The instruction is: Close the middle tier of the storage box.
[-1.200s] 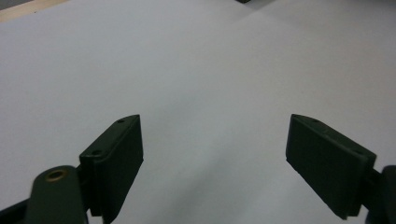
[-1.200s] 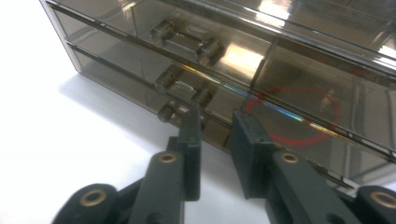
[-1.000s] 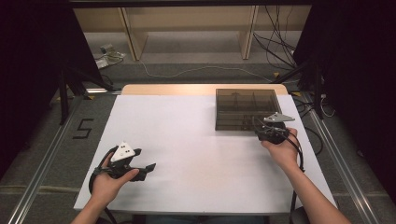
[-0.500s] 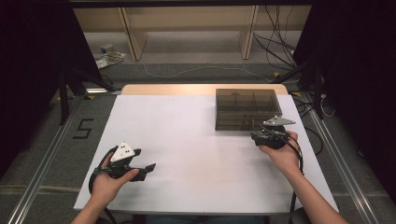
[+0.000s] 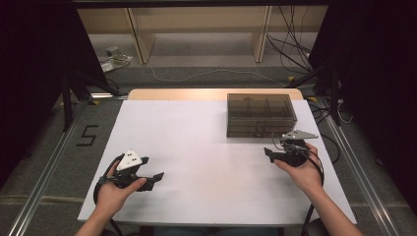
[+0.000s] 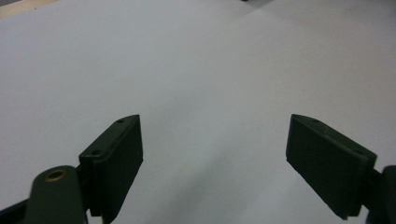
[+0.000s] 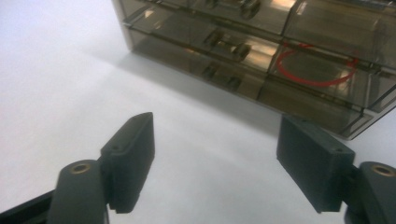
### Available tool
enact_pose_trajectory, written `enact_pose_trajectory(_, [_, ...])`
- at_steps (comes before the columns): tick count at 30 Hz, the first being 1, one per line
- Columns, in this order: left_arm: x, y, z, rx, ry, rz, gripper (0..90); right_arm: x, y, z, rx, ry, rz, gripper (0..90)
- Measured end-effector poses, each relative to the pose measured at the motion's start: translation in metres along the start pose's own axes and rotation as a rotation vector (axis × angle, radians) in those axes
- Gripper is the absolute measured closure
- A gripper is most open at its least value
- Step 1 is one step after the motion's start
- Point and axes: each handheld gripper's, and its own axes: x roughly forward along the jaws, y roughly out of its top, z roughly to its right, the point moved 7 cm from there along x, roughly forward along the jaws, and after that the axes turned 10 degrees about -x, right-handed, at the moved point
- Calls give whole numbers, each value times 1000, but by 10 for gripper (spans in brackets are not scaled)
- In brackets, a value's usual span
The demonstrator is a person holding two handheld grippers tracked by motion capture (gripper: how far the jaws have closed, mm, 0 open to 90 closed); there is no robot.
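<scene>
Drawer box at far right of white table, smoky plastic, all drawers look shut; red ring visible inside one drawer. Right gripper just in front of box, apart from it; jaws just been opening, now wide, nothing between. Left gripper near front left, well apart from box, jaws wide, empty. Judgement: work on box either finished or not begun; nothing in hand.

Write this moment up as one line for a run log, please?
right gripper: jaws just opened, nothing between, near smoky drawer box | left gripper: open, empty, over white table
</scene>
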Motion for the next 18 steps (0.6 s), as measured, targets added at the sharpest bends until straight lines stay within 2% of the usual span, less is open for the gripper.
enact_pose_trajectory(7, [0, -1, 0, 0, 0, -4, 187, -10, -8, -13, -37, 36, 10, 245])
enact_pose_trajectory(11, [0, -1, 0, 1, 1, -5, 187, -15, -15, -20, -41, 59, 6, 239])
enact_pose_trajectory(18, [0, -1, 0, 0, 2, -5, 187, -26, -20, -28, -43, 79, 28, 232])
